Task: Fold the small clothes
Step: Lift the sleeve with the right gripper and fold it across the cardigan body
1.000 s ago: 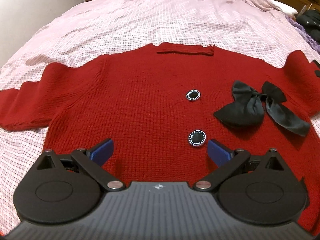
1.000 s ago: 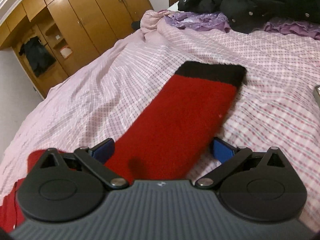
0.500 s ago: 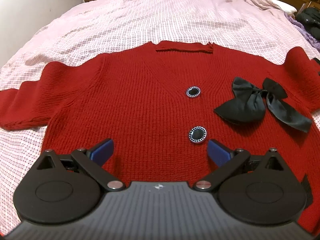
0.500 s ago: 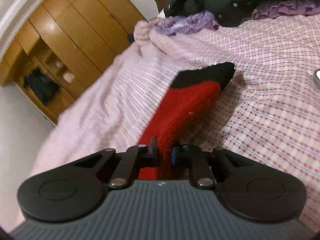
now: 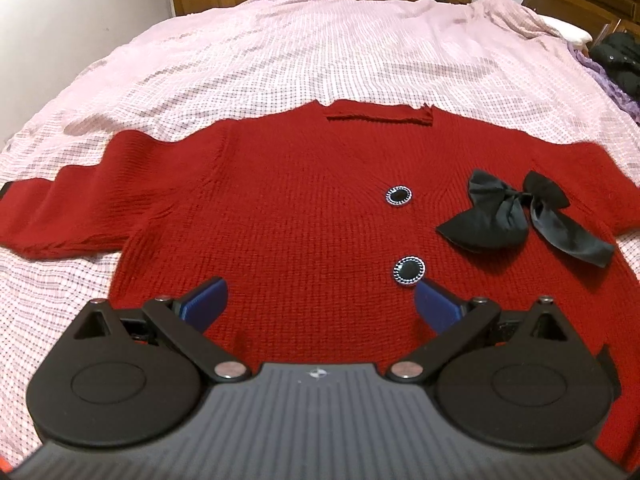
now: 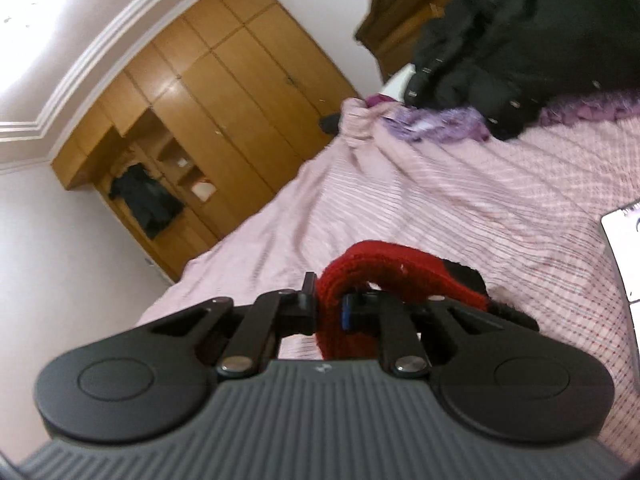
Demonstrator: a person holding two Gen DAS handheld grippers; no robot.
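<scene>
A red knit cardigan lies flat, front up, on the pink checked bedspread. It has two black buttons and a black bow on its right chest. My left gripper hovers open over the lower front, nothing between its blue pads. In the right wrist view my right gripper is shut on the cardigan's red sleeve, lifted off the bed; the sleeve arches over the jaws and its black cuff hangs to the right.
Wooden wardrobes stand past the bed's far end. A black coat and purple cloth lie at the bed's head side. A white flat object rests on the bedspread at the right edge.
My right gripper shut on the sleeve, then rose and tilted up with it, so the sleeve now bends over the jaws. The left gripper has hardly moved and stays open.
</scene>
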